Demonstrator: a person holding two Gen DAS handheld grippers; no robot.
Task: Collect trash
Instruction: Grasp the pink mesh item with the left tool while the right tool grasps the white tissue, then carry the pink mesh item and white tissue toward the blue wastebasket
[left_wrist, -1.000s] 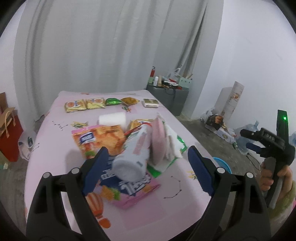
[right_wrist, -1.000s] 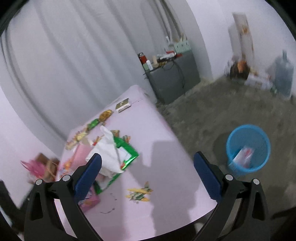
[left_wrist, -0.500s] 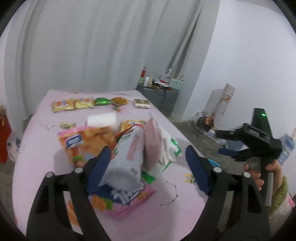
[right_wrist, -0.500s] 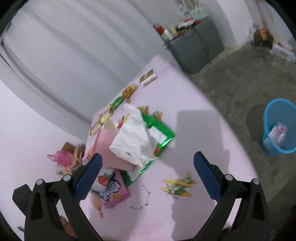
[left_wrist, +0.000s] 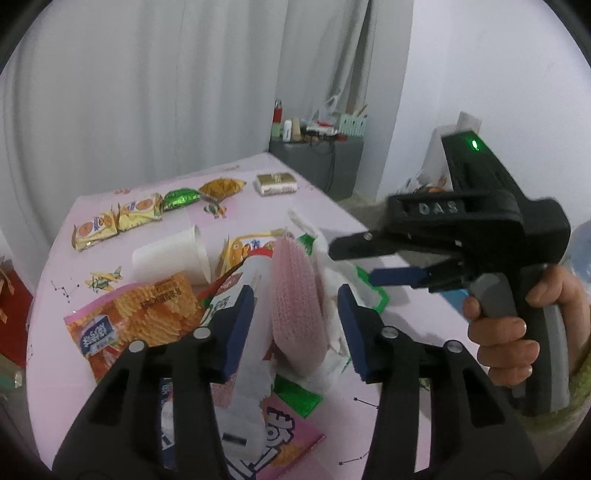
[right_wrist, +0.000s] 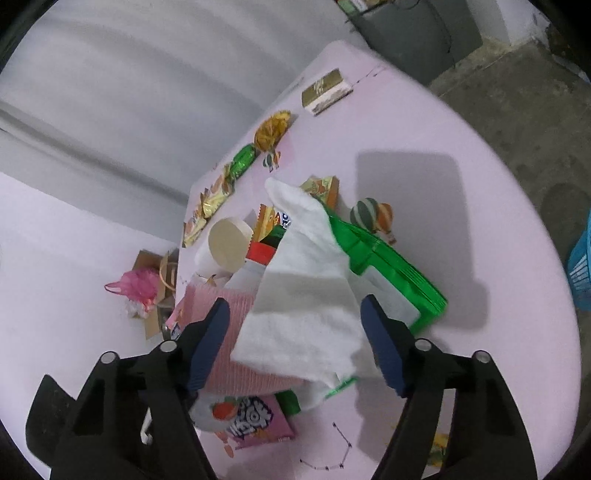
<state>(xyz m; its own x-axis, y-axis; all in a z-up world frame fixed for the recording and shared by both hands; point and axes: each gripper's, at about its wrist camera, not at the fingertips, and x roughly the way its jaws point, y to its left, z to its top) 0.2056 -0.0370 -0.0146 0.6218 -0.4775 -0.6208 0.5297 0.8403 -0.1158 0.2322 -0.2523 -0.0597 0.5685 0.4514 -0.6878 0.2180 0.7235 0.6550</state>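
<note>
A pile of trash lies on the pink table (left_wrist: 388, 236): a pink ribbed cloth (left_wrist: 299, 299), white tissue (right_wrist: 306, 280), a green wrapper (right_wrist: 391, 266), a white bottle (left_wrist: 251, 365), an orange chip bag (left_wrist: 136, 321) and a paper cup (left_wrist: 170, 254). My left gripper (left_wrist: 295, 328) is open, its fingers on either side of the pink cloth. My right gripper (right_wrist: 295, 350) is open, straddling the white tissue from above; it also shows in the left wrist view (left_wrist: 373, 262).
Small snack packets (left_wrist: 122, 218) and a gold box (left_wrist: 277, 182) line the table's far edge. A blue bin (right_wrist: 580, 266) stands on the floor to the right. A grey cabinet (left_wrist: 317, 162) stands behind the table, grey curtains beyond.
Both grippers have moved in close over the trash pile. The left now brackets the pink cloth and the right hovers around the white tissue. Both stay open.
</note>
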